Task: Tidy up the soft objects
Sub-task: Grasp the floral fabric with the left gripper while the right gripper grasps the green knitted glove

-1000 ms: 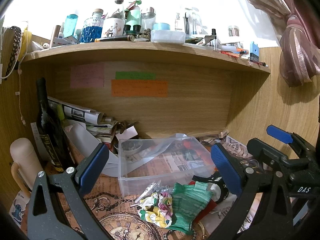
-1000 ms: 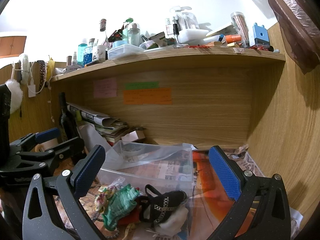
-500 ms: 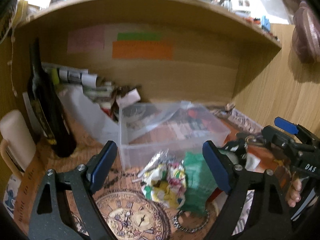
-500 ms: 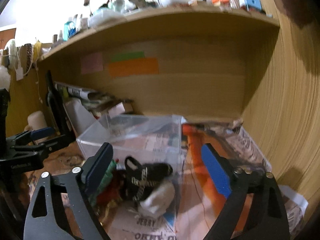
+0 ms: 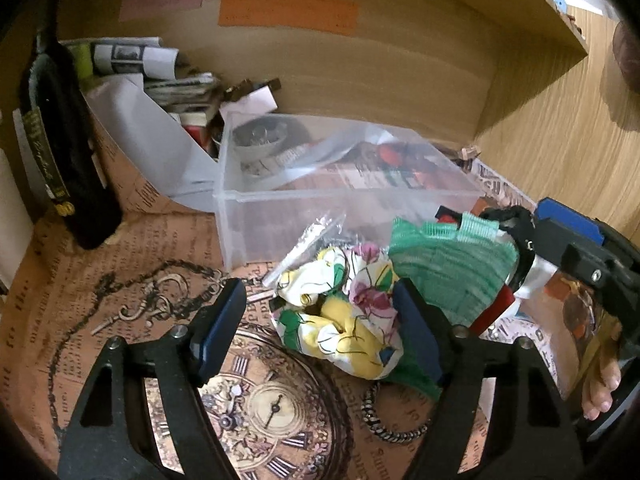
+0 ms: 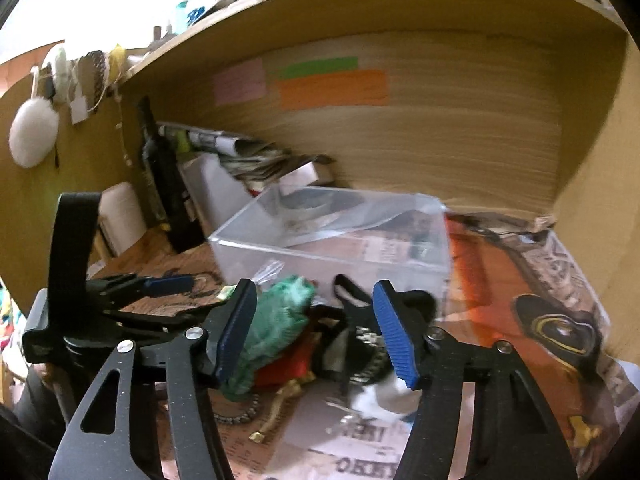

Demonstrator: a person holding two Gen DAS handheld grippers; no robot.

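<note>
The floral cloth [image 5: 344, 312], a crumpled bundle of white, yellow, pink and green, lies at the centre of my left camera's frame, just in front of the clear plastic box [image 5: 320, 200]. My left gripper [image 5: 320, 332] has its jaws spread wide, one blue pad left of the bundle, the other hard against its right edge, hiding part of it. To the right the green knitted piece [image 5: 448, 264] overlaps something red I can only glimpse.

In my right camera's frame, my right gripper [image 6: 316, 332] is also open, its pads either side of the green piece [image 6: 280, 328] and a black strappy item [image 6: 360, 320], which is blurred. A white soft thing [image 6: 380, 400] below is smeared too. A beaded bracelet [image 5: 392, 428] lies lower centre in the left view, partly cut off by the finger. The dark bottle [image 5: 60, 152] stands at the far left.
</note>
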